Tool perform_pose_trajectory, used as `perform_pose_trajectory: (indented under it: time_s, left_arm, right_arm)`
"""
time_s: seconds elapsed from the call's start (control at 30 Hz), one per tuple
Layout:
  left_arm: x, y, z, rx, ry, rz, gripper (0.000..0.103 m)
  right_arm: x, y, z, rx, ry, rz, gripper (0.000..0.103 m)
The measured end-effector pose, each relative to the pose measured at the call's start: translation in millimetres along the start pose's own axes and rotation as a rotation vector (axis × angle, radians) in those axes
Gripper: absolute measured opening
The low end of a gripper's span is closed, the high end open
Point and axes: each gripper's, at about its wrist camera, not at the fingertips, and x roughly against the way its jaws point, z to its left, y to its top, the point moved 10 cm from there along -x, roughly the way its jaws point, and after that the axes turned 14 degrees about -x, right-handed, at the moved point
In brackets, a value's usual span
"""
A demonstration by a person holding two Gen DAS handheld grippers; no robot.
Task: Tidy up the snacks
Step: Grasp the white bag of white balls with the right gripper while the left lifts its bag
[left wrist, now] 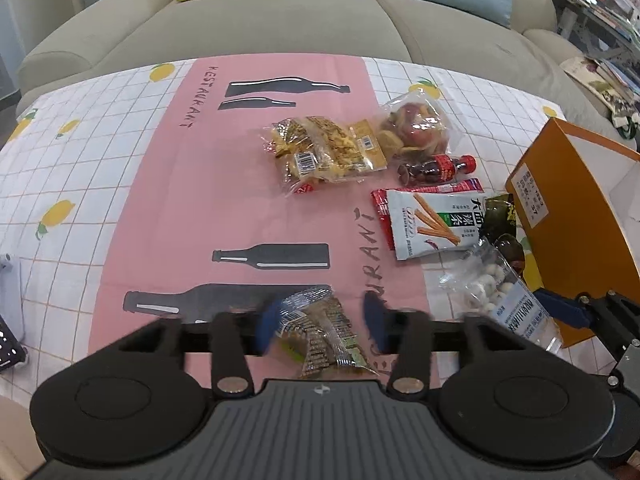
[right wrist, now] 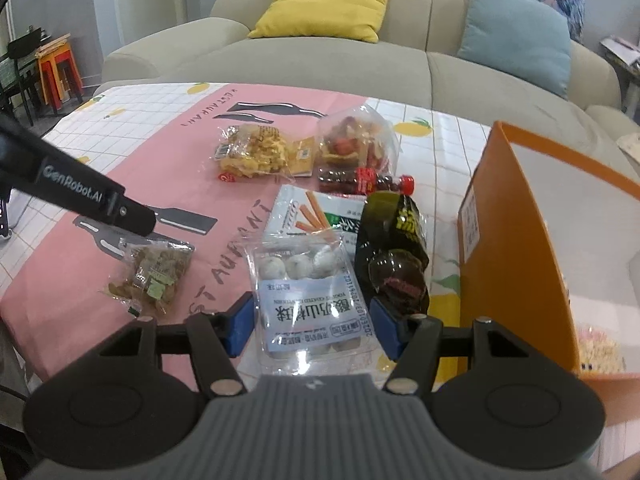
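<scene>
Left gripper (left wrist: 321,322): parted, pads straddling the small brown packet (left wrist: 320,336) without pinching it, one pad at the wrapper's edge and the other clear of it. Lies flat on the tablecloth (right wrist: 120,128), farthest of all the snacks from the orange box (right wrist: 520,240).

Farther back, well apart from the box: yellow crisp bag (right wrist: 252,152) and clear bag of red pieces (right wrist: 352,140), with the small cola bottle (right wrist: 368,182) on its side just in front of them. Closer to the box: white stick-snack pouch (right wrist: 308,212), partly under its neighbours.

Right gripper (right wrist: 313,326): closed across the width of the yogurt-ball packet (right wrist: 308,292), a pad against each side edge, apparently gripping it. Sits near the box, with only the dark green pack (right wrist: 392,232) between it and the box's wall.

Step in hand, judging by this: carry the yogurt-ball packet into the box. To do it well:
- Keep the squeeze steady; slick, crinkly film, likely to slide if loosened.
- Lift high enough to clear the dark green pack and the box's rim before swinging across.
- Hold the packet roughly level, so as not to let the loose balls shift to one end.
- Release only once inside the walls, low over the floor of the box.
- Keep the left gripper back, away from the path toward the box.
</scene>
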Motion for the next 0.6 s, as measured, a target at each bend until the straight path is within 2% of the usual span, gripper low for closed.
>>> perform_pose_trajectory:
  time_s: [0.1,0.2,0.33,0.6]
  left_arm:
    - [-7.0,-2.1,-2.3,0.010,-0.015,-0.001,0.068]
    - [-17.9,-6.0,-8.9,0.008,-0.026,0.017,0.069]
    - [-30.8,-18.6,-11.2,-0.020,0.041,0.089,0.072]
    - [-45.7,-27.6,-10.7,0.013,0.053,0.133,0.072]
  right_arm:
    - [-4.3,-2.5,-3.6,-0.013,-0.012,0.017,0.060]
    - [-9.2,-3.9,-4.9,-0.033,-0.007,0.035,0.060]
    - [-14.8,-6.3,-7.1,-0.046,-0.009,0.058,0.060]
    - [-24.5,-11.7,-2.4,-0.021,-0.015,0.086,0.059]
